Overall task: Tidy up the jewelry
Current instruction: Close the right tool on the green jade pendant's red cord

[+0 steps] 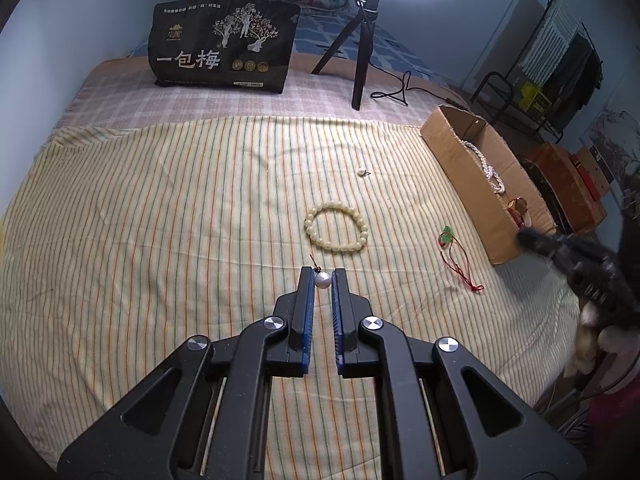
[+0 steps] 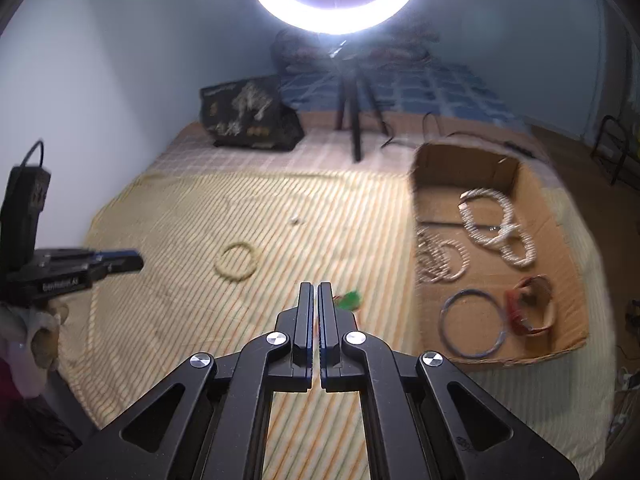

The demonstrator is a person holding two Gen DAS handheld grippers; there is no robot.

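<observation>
My left gripper (image 1: pixel 322 276) is shut on a white pearl earring (image 1: pixel 322 280), held at the fingertips above the striped sheet. Beyond it lie a cream beaded bracelet (image 1: pixel 335 227) and a second small pearl earring (image 1: pixel 363 172). A green pendant (image 1: pixel 447 235) on a red cord (image 1: pixel 464 272) lies flat on the sheet to the right, apart from my right gripper (image 1: pixel 522 237). In the right wrist view my right gripper (image 2: pixel 316 286) is shut, with the green pendant (image 2: pixel 350 299) blurred just past its right finger. My left gripper (image 2: pixel 136 260) shows at the left there.
An open cardboard box (image 2: pixel 416 184) at the bed's right edge holds white bead strands (image 2: pixel 492 220), a blue ring (image 2: pixel 472 322) and a red-brown bangle (image 2: pixel 532 312). A ring light tripod (image 1: pixel 360 60) and a black bag (image 1: pixel 224 44) stand at the back.
</observation>
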